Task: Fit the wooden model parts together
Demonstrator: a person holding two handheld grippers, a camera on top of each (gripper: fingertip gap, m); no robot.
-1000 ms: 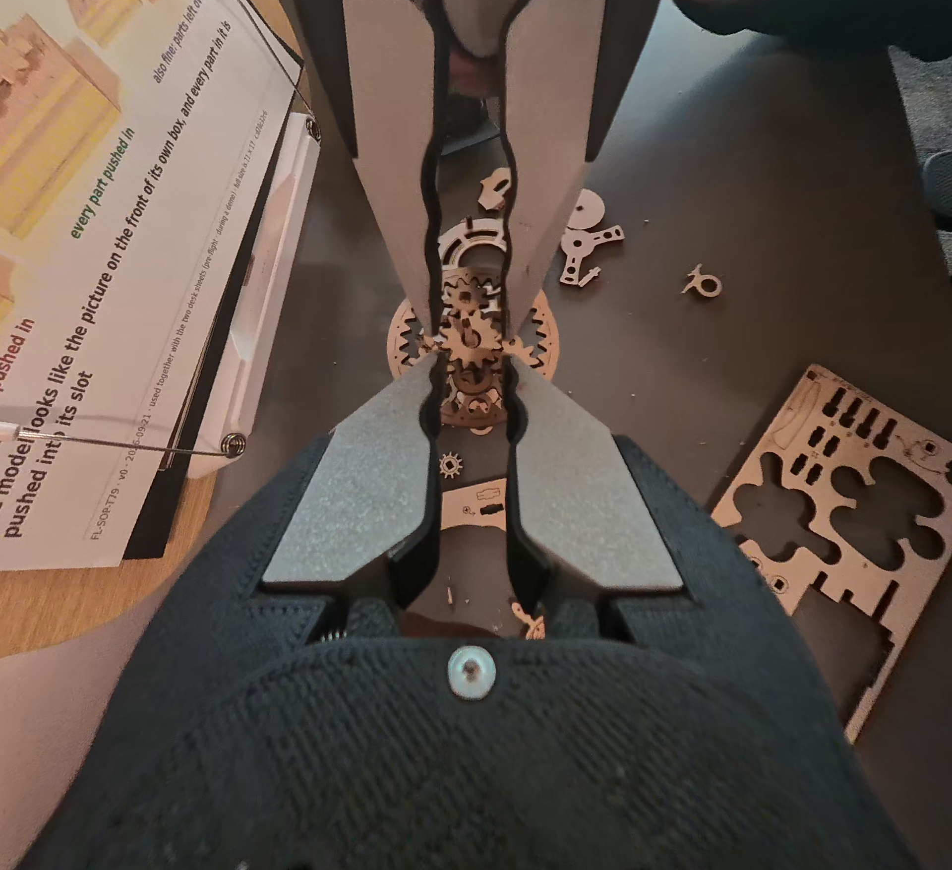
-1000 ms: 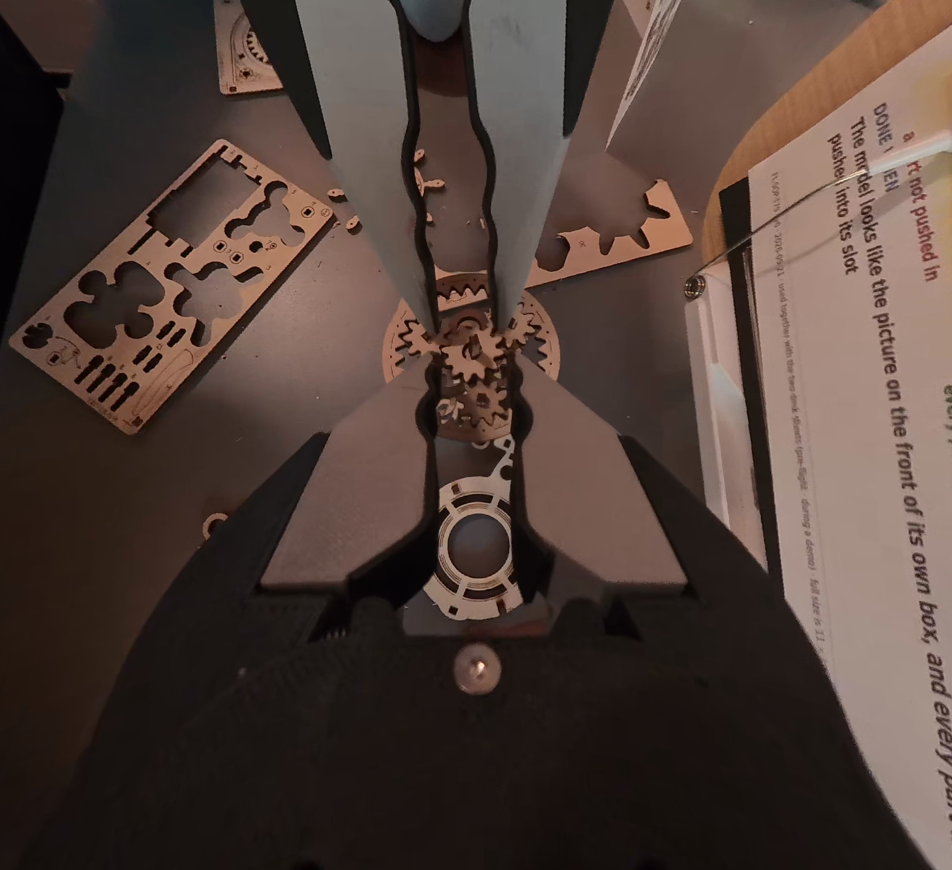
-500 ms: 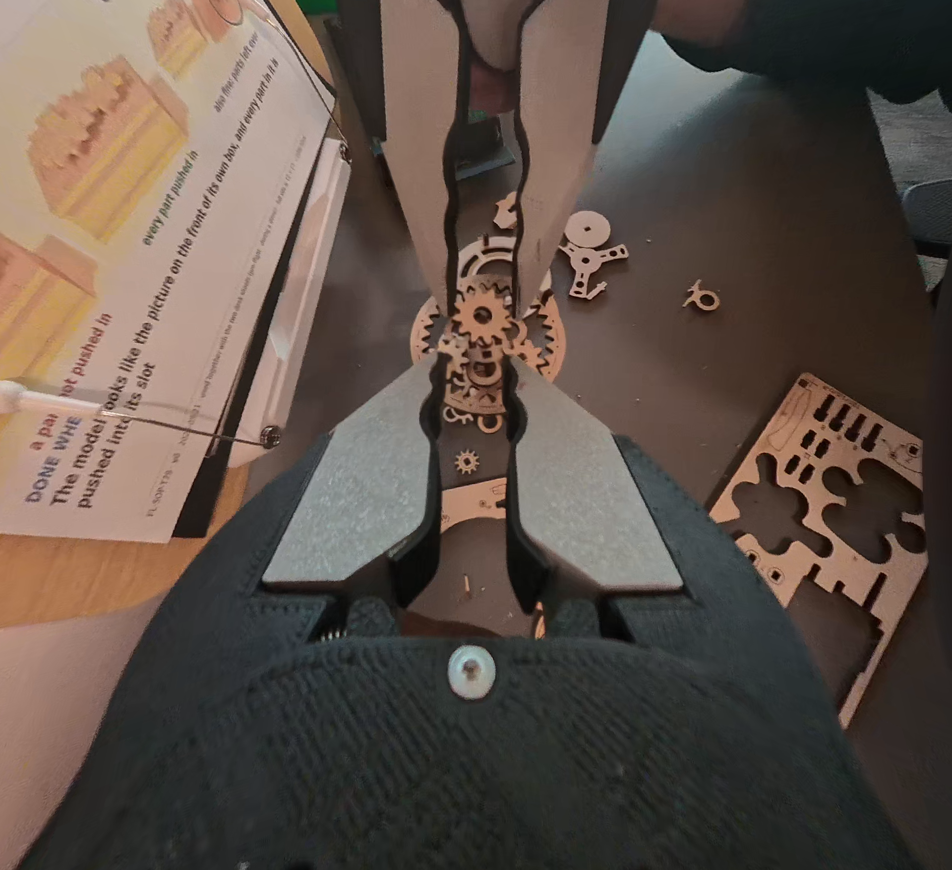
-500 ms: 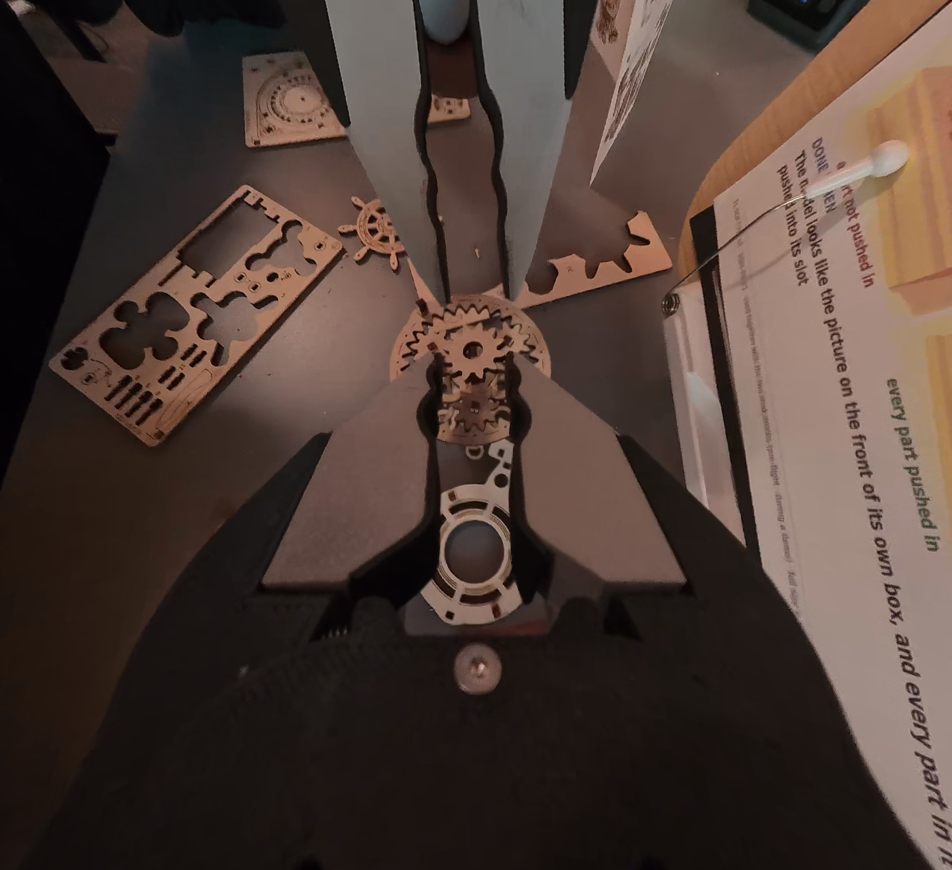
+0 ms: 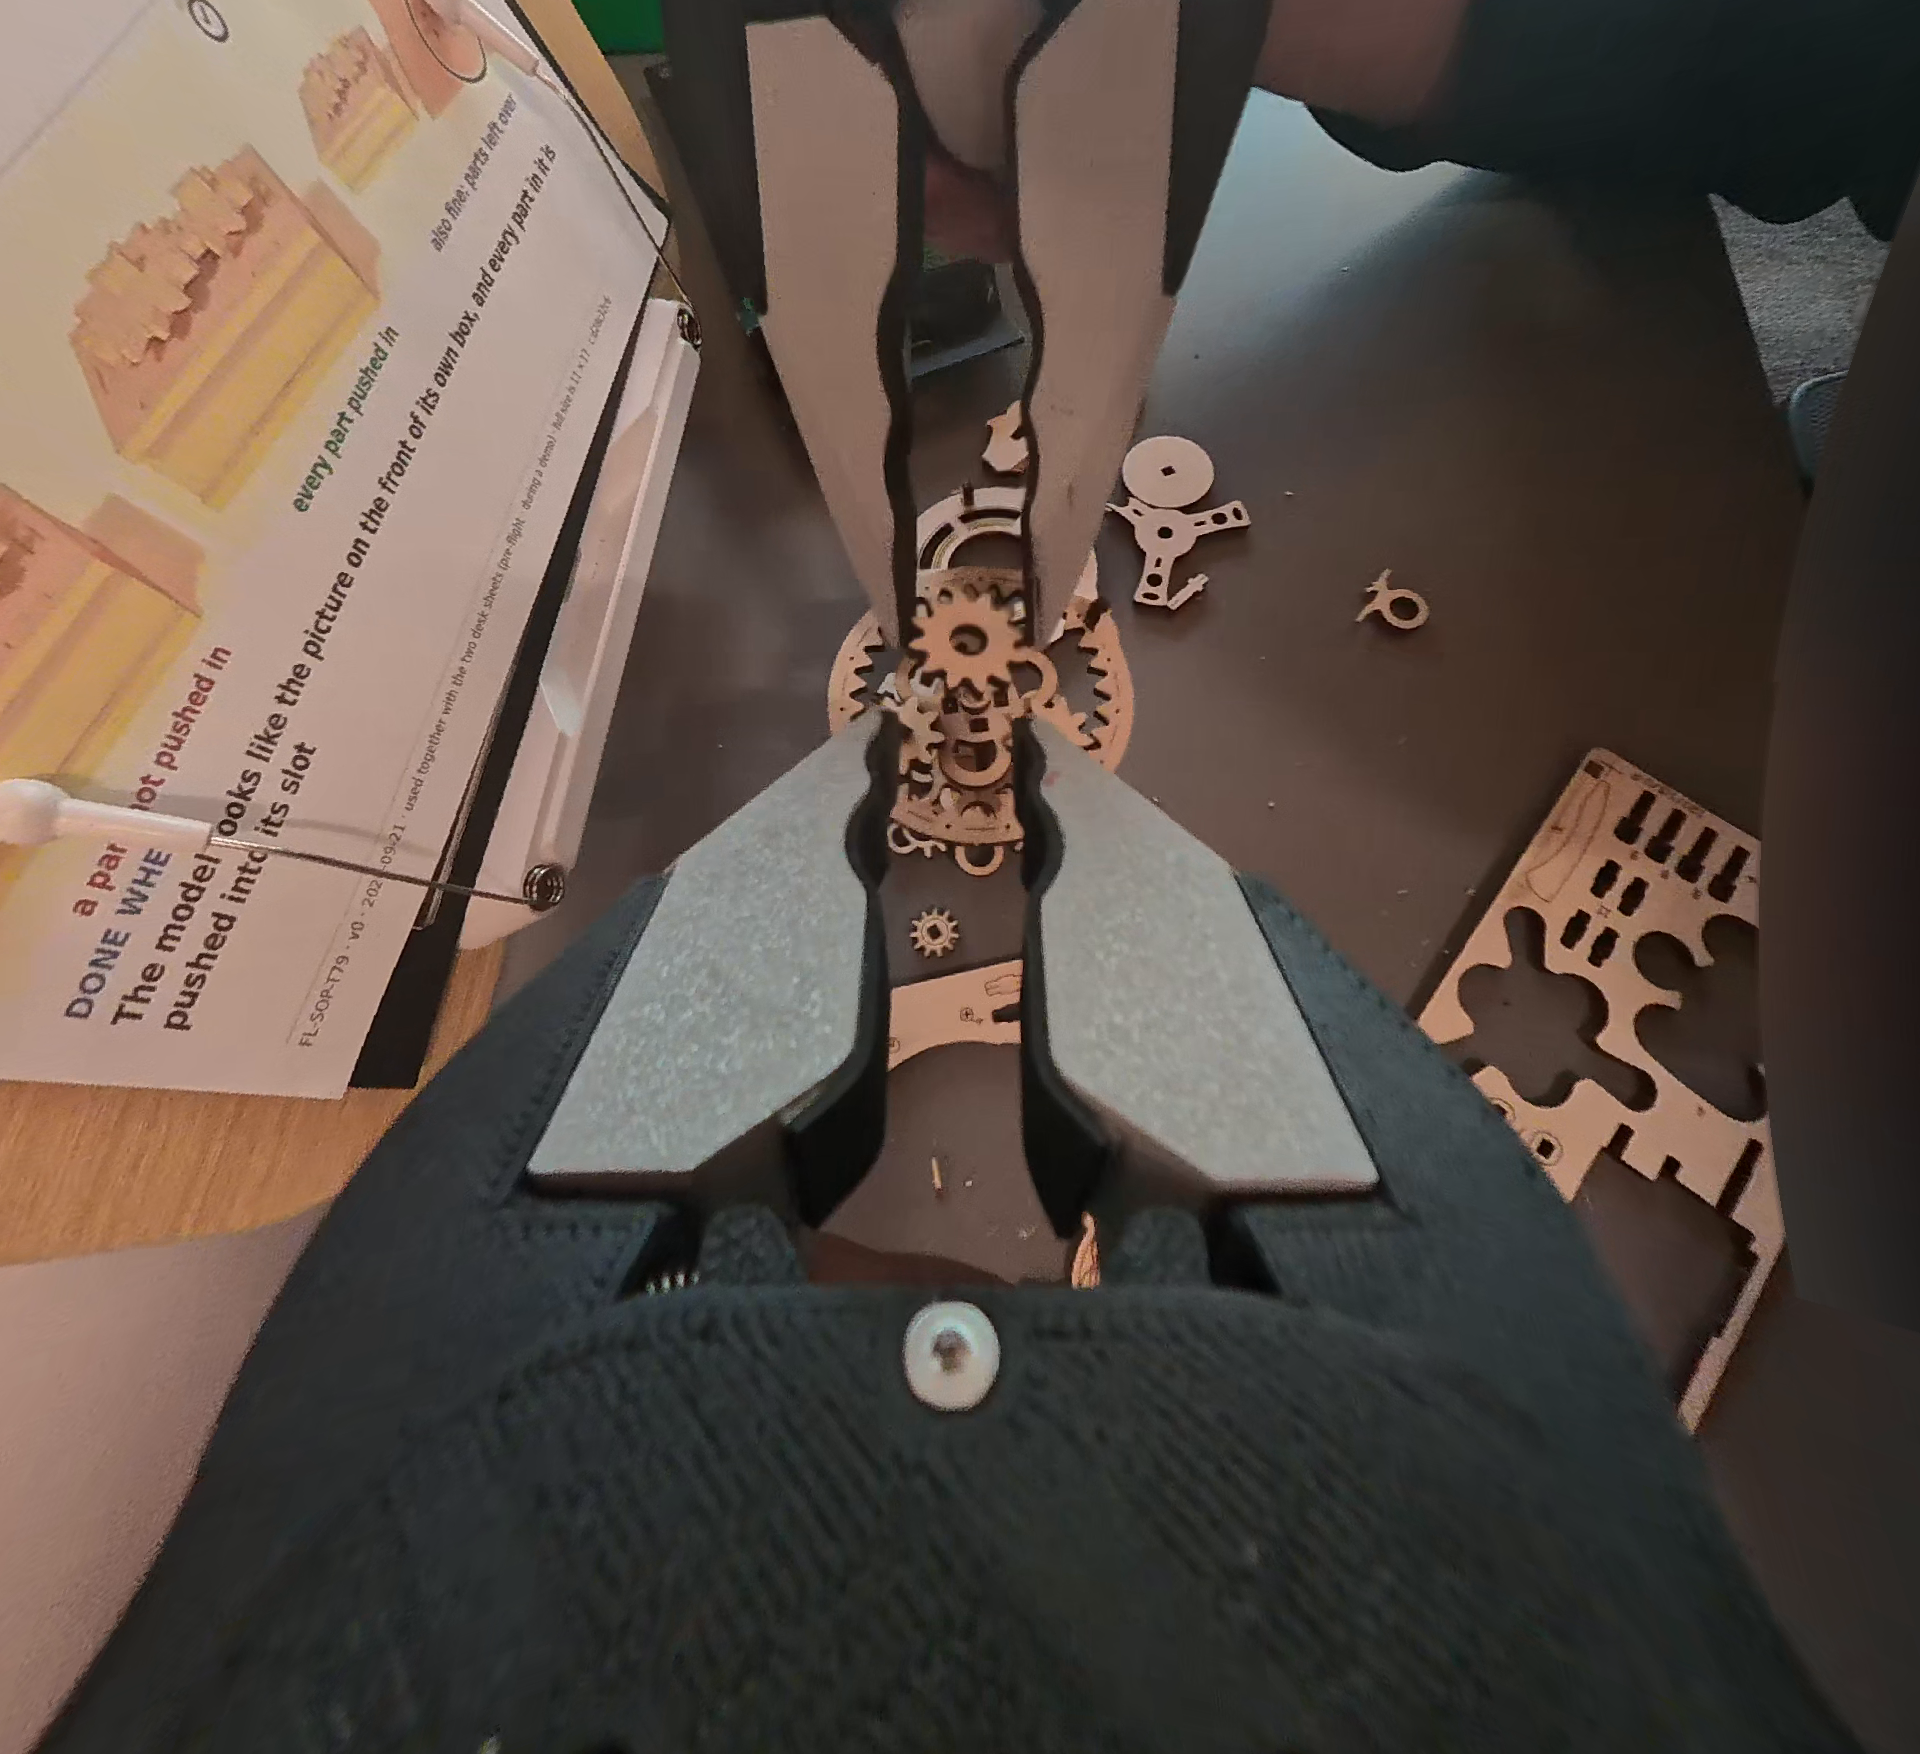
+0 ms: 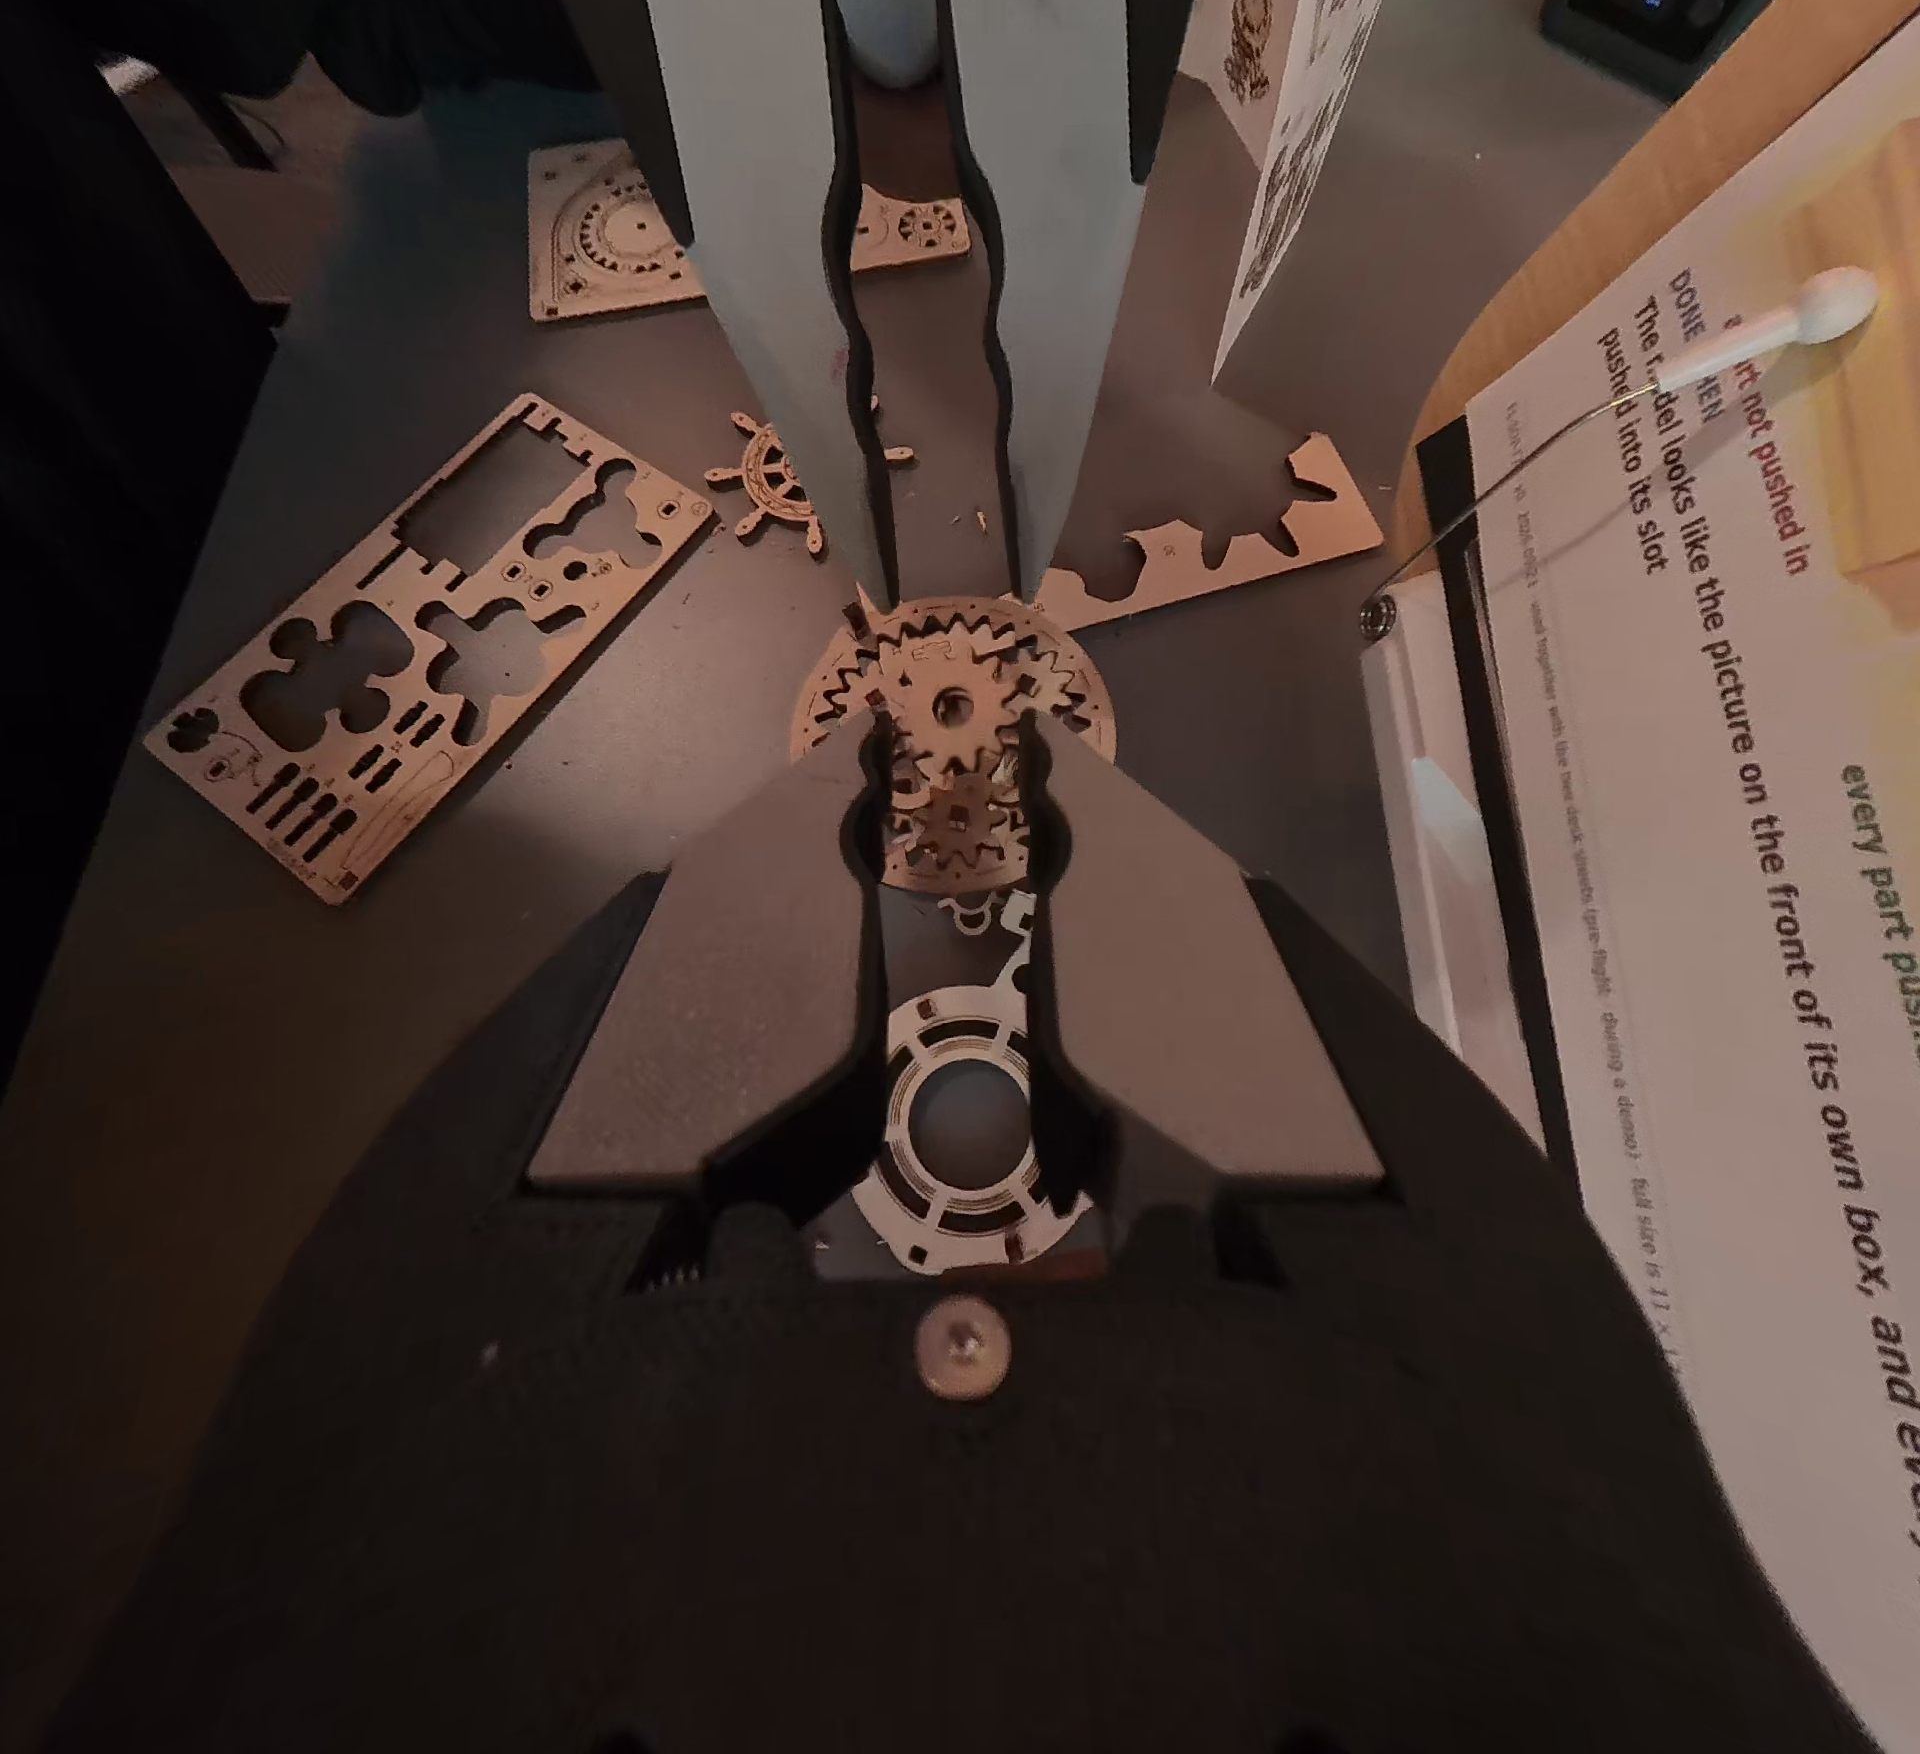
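Note:
A small wooden gear assembly (image 5: pixel 961 696) with a large cog on top is held above the dark table between my two grippers, which face each other tip to tip. My left gripper (image 5: pixel 961 748) is shut on its near end. My right gripper (image 5: pixel 966 613) comes from the far side and is shut on the cog end. In the right wrist view the assembly (image 6: pixel 951 769) sits between the right gripper (image 6: pixel 951 738) fingers, with the left gripper (image 6: pixel 954 598) opposite. A round toothed ring disc (image 5: pixel 1101 686) lies on the table below; it also shows in the right wrist view (image 6: pixel 831 717).
A cut-out wooden sheet (image 5: pixel 1621 977) lies to one side, also in the right wrist view (image 6: pixel 416 644). A ship's wheel part (image 6: pixel 769 489), a round frame part (image 6: pixel 961 1133), a small cog (image 5: pixel 932 933) and loose pieces (image 5: pixel 1174 499) lie around. A clipped instruction sheet (image 5: pixel 260 457) stands beside the work. My left and right fingertips are right by each other.
Both grippers have risen together with the gear assembly, away from the ring disc on the table. More of the table and the instruction sheet shows now.

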